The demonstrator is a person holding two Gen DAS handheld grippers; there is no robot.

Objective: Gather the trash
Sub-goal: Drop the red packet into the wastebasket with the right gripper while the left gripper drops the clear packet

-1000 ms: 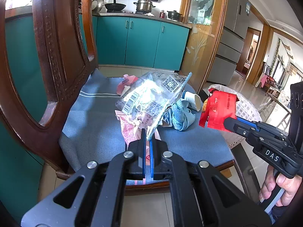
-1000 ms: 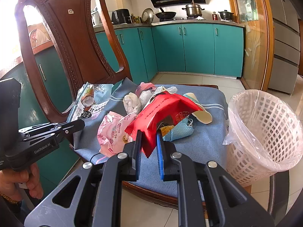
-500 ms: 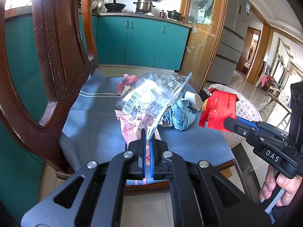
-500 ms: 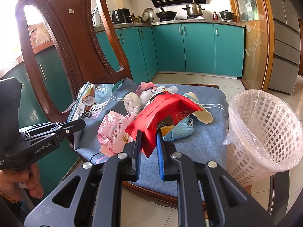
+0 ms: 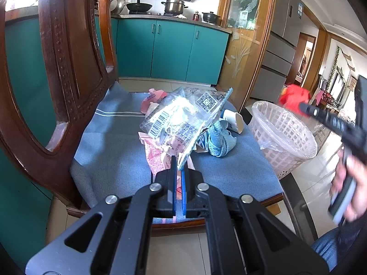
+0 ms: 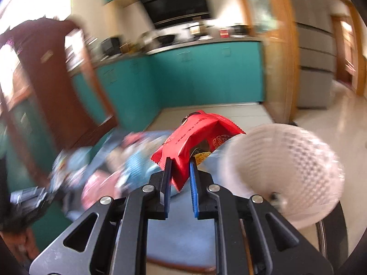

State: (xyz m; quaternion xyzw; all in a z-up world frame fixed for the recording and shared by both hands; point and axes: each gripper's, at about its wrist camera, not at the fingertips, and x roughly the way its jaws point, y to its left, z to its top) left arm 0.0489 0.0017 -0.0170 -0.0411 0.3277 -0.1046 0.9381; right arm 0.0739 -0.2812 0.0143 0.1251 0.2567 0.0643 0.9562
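So we've got a dark wooden chair [image 5: 68,73] with a blue seat cushion [image 5: 110,146] taking up most of both views, and a little heap of trash sits on that cushion: a pink wrapper [image 5: 156,158], a crumpled blue mask [image 5: 221,141] and a paper cup [image 5: 232,120] lying on its side. Just off the seat's right edge stands our white lattice basket [image 5: 289,135] with a clear liner in it. Our left hand-held gripper [image 5: 178,167] is pressed together on the bottom corner of a clear plastic bag [image 5: 183,119], which is held up above the heap. Our right hand-held gripper [image 6: 180,168] is pinching a red snack wrapper [image 6: 195,135], held in the air beside the basket rim; that view is badly smeared, so the finer stuff around it we can't make out.
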